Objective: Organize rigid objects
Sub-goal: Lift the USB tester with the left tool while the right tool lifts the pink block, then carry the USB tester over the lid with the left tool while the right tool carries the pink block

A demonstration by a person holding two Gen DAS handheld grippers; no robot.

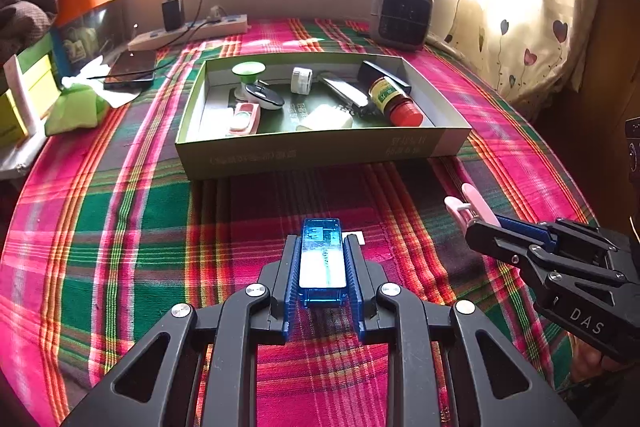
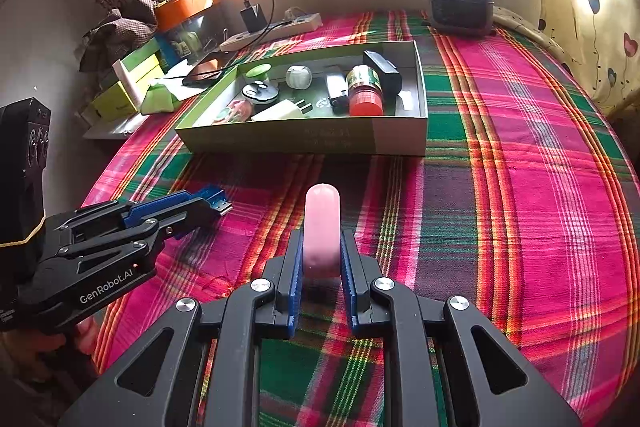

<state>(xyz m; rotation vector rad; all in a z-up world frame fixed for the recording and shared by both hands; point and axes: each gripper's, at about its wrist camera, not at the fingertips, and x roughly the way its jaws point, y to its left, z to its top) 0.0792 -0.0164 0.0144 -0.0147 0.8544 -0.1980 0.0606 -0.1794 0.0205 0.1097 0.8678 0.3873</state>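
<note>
Already each claw was loaded, left claw (image 1: 322, 263) clamping the light, stiff blue USB stick (image 1: 322, 255) by its sides, right claw (image 2: 321, 259) pinching the smooth pink clip (image 2: 322, 223), short of the box (image 1: 320, 151).

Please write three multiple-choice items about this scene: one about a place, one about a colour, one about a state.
1. Where does the red-capped bottle lie?
A. in the box
B. on the cloth
C. on the windowsill

2. What colour is the clip in the right claw?
A. green
B. pink
C. black

3. What is the left claw doing?
A. open, empty
B. shut on a USB reader
C. shut on a bottle

Answers: 1 A, it lies inside the box walls; 2 B, its pink body protrudes; 3 B, both pads press the blue reader.
</note>
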